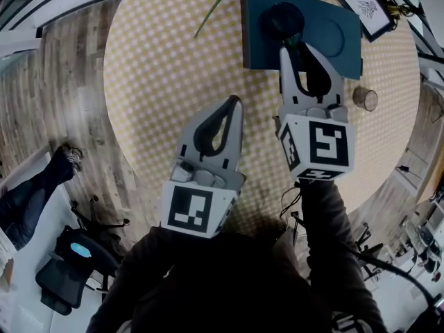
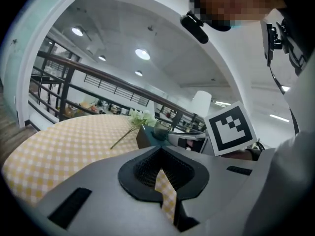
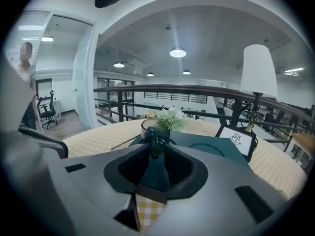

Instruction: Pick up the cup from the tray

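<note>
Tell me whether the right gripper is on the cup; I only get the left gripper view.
Observer: Yes. The right gripper view shows the right gripper with its jaws nearly together on the green handle of the cup.
Operator: Where on the tray is it?
Observer: In the head view it stands at one end of the tray, beside a bare round recess.
Operator: Anything close by?
Observer: A small brown object stands on the table, off the tray, beside that gripper.
</note>
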A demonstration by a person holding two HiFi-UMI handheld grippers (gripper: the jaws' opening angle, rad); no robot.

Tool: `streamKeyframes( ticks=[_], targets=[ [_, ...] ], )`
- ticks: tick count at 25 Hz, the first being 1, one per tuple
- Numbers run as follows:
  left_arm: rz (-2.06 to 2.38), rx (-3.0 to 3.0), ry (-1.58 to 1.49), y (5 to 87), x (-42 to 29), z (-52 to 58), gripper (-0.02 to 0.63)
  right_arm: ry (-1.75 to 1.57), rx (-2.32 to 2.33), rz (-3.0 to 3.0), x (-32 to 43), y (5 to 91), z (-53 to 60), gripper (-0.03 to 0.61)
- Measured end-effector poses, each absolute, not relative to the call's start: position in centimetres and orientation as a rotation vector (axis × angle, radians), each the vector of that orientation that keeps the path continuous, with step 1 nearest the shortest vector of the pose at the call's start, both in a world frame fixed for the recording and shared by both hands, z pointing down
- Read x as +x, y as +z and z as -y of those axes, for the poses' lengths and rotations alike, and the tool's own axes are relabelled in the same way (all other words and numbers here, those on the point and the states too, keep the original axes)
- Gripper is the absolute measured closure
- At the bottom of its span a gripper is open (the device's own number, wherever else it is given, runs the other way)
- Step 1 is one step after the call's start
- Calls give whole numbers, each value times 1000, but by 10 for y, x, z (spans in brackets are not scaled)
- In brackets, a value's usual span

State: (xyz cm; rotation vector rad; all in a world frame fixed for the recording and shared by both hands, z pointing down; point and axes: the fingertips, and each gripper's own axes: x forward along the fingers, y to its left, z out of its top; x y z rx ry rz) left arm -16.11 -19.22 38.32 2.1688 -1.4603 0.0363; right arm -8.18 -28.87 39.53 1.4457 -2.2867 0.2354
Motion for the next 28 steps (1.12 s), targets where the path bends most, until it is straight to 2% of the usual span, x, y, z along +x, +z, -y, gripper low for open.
streamKeyframes(
  ticks=[5, 11, 22, 28],
  targets=[
    [1454, 2141, 37, 392, -164, 206, 609, 246, 1464, 2253, -81, 402, 306, 509],
    [1428, 2164, 28, 382, -152, 156, 609, 207, 1498, 2244, -70, 390, 259, 538],
    [1473, 2184, 25, 368, -160, 175, 609, 124, 1512, 2334, -80, 363, 279, 540],
    [1499, 2213, 14, 353, -148, 152, 609, 95, 1483, 2391, -76, 343, 248, 540]
  ],
)
